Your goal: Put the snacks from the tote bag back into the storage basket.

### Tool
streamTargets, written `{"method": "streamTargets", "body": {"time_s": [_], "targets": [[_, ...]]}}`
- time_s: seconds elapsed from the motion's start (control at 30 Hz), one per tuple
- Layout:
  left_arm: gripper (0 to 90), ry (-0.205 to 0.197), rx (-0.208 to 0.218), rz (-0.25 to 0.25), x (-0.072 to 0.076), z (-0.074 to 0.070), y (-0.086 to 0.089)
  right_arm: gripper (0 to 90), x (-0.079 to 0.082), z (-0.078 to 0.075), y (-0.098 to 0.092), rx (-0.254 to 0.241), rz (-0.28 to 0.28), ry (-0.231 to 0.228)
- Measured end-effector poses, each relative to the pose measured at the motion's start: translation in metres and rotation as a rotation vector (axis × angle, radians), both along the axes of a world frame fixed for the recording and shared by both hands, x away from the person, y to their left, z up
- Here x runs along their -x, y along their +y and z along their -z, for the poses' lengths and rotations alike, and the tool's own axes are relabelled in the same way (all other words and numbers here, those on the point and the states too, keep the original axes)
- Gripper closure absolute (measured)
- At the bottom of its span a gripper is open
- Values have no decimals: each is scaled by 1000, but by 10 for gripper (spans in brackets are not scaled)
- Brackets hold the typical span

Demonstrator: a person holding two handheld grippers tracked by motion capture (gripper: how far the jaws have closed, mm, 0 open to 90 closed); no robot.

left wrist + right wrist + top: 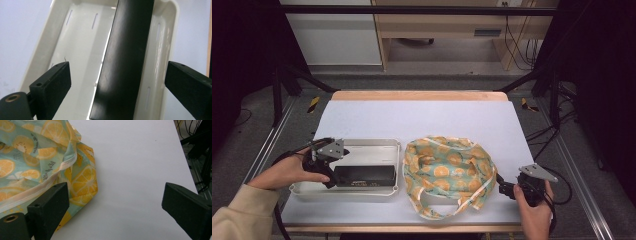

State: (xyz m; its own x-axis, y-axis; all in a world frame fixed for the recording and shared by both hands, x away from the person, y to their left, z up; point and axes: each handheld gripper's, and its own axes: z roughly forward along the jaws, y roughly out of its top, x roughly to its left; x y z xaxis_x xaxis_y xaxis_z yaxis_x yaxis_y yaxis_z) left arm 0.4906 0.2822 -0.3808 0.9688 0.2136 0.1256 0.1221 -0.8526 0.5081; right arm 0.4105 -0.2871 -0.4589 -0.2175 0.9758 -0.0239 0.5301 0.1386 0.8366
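With both claws spread, left claw (117, 82) over the box (127, 57) in the tray (45, 42) should lift straight, right claw (115, 202) beside the bag (37, 157).

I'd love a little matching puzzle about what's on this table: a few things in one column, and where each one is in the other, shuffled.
Things:
1. long black rectangular box
2. white plastic tray
3. mint-green fabric bag with orange-slice print
4. right gripper

Places:
A. middle of the white table cover
B. lying inside the tray
C. at the bag's right edge, jaws open
D. left part of the table, under the left gripper

Pairs: 1-B, 2-D, 3-A, 4-C
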Motion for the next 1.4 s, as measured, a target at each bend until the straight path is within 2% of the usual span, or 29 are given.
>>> {"method": "streamTargets", "body": {"time_s": [0.27,0.4,0.63,0.93,0.97,1.03,1.1,1.13,1.17,1.3,1.4], "targets": [[70,-25,46,1,8,-10,-17,78,0,0,-1,-5,3,1],[73,-31,68,-14,13,-14,-26,78,0,0,-1,-4,3,2],[75,-47,114,-78,16,-22,-37,77,0,0,-1,-4,1,5],[76,-53,153,-129,22,-15,-54,77,0,1,-1,1,2,4],[76,-54,178,-149,23,-14,-56,78,0,1,-1,1,2,4],[78,-70,201,-174,26,-13,-60,78,0,1,0,4,0,5],[82,-63,244,-195,28,-12,-63,78,0,1,0,3,-2,7],[87,-53,246,-200,29,-12,-66,78,0,1,1,3,-2,10],[84,-60,236,-196,29,-13,-68,78,-1,1,1,5,-4,8],[87,-61,252,-219,28,-13,-74,77,0,1,1,6,-6,6],[88,-64,258,-279,25,-12,-73,78,0,0,1,2,3,1]]}}
